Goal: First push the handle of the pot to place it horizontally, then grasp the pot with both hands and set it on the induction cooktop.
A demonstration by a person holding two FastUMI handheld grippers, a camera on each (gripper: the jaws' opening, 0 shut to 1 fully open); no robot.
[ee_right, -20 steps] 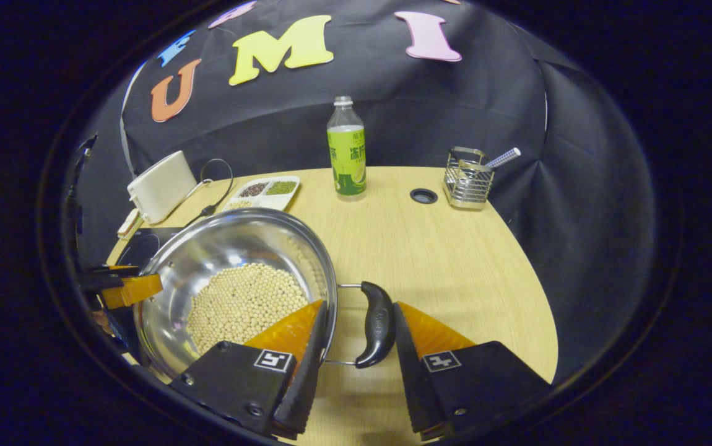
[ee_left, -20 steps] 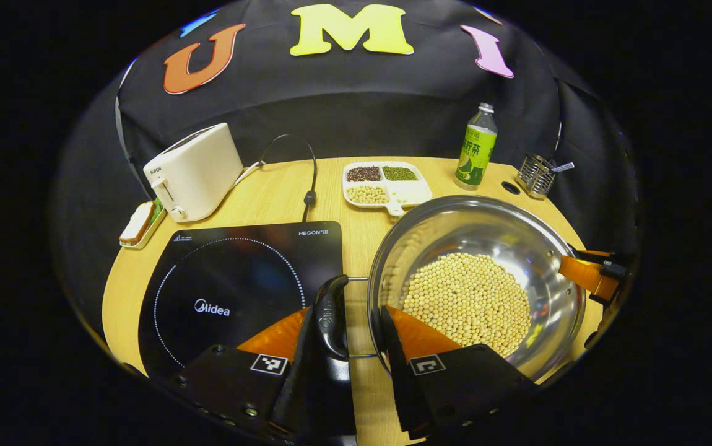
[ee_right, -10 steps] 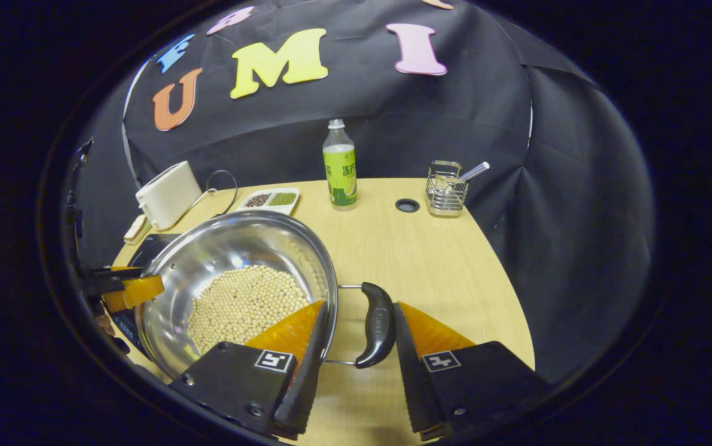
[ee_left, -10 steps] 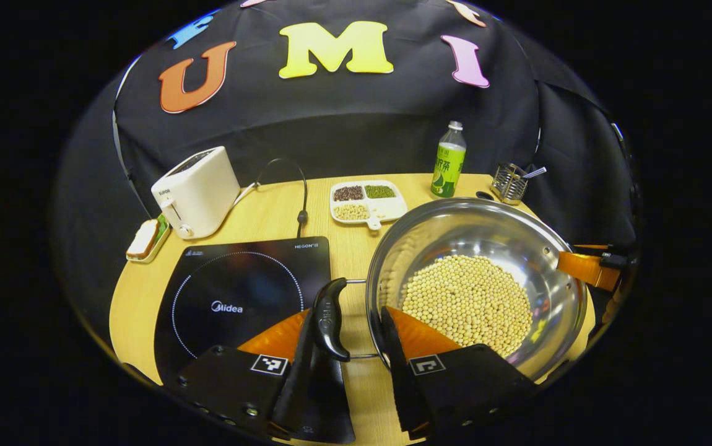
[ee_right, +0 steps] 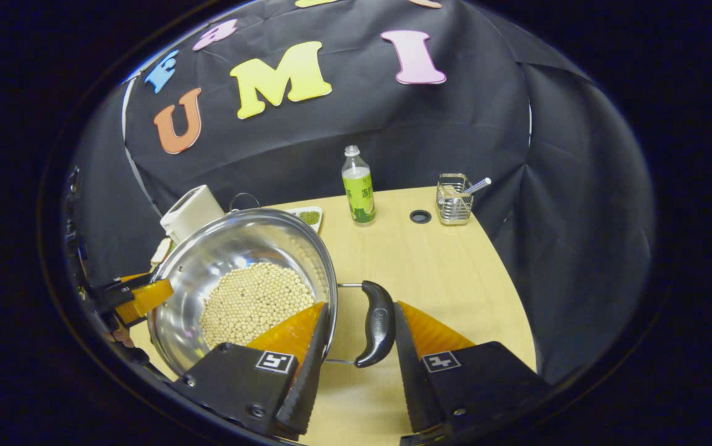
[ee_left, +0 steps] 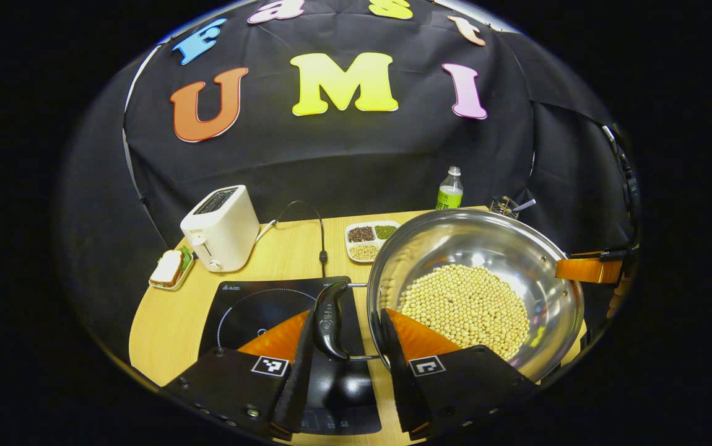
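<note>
A steel pot (ee_left: 504, 248) holding pale beans (ee_left: 464, 306) hangs above the wooden table (ee_left: 170, 316). In the left gripper view my left gripper (ee_left: 343, 337) is shut on the pot's black side handle (ee_left: 330, 319), with one finger outside the handle and the other inside the pot wall. In the right gripper view my right gripper (ee_right: 359, 334) is shut the same way on the opposite black handle (ee_right: 377, 322) of the pot (ee_right: 232, 248). The black induction cooktop (ee_left: 257, 303) lies below, to the left of the pot. The far gripper shows at each view's edge.
A white toaster (ee_left: 223, 226) and a small sandwich dish (ee_left: 169, 269) stand at the back left, with a black cable (ee_left: 320, 238) behind the cooktop. A divided bean tray (ee_left: 371, 238), a green bottle (ee_right: 359, 192), a wire holder (ee_right: 453, 198) and a table hole (ee_right: 420, 216) sit further back.
Both grippers have risen with the pot between them, and the table and cooktop now look lower and farther away. The grip on both handles is unchanged.
</note>
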